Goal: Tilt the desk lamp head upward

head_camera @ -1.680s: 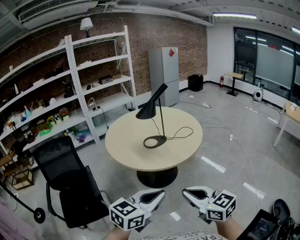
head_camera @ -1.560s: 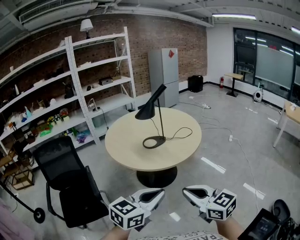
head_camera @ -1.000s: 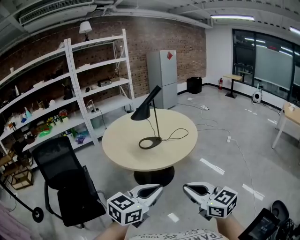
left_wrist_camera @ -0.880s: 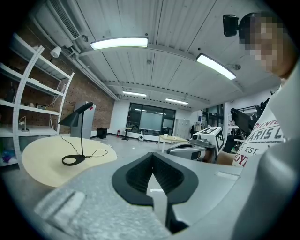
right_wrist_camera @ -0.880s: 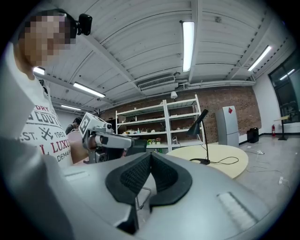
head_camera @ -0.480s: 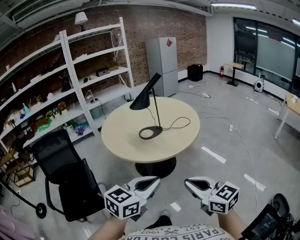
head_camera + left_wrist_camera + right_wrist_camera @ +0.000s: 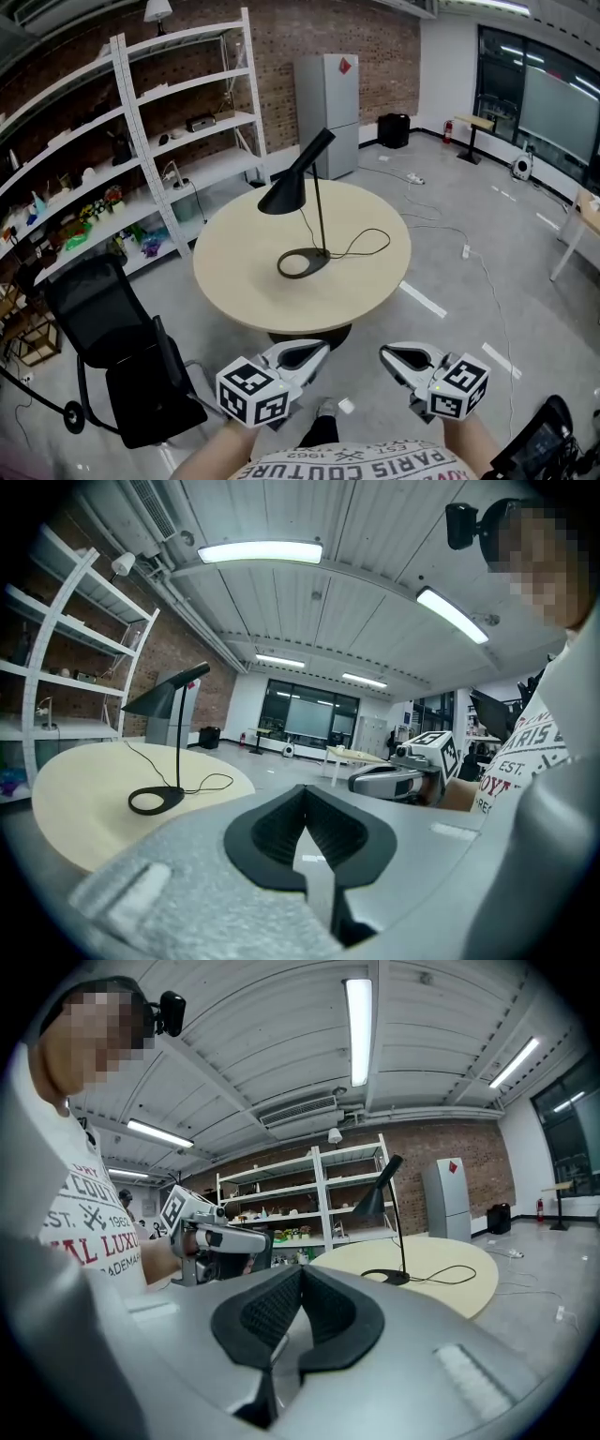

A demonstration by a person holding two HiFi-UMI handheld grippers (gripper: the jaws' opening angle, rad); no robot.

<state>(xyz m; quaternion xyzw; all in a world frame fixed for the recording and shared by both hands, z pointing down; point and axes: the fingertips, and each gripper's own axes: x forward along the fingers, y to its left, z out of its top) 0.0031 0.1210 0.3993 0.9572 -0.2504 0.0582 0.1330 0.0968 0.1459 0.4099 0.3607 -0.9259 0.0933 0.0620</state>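
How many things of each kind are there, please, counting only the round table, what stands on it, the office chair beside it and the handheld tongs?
Round table: 1
Desk lamp: 1
Office chair: 1
Tongs: 2 (left tongs, right tongs)
Total: 5

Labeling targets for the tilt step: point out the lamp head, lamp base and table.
lamp head [image 7: 284, 195]: head view, middle of the black shade.
lamp base [image 7: 322, 257]: head view, ring beside the pole.
table [image 7: 244, 272]: head view, bare top.
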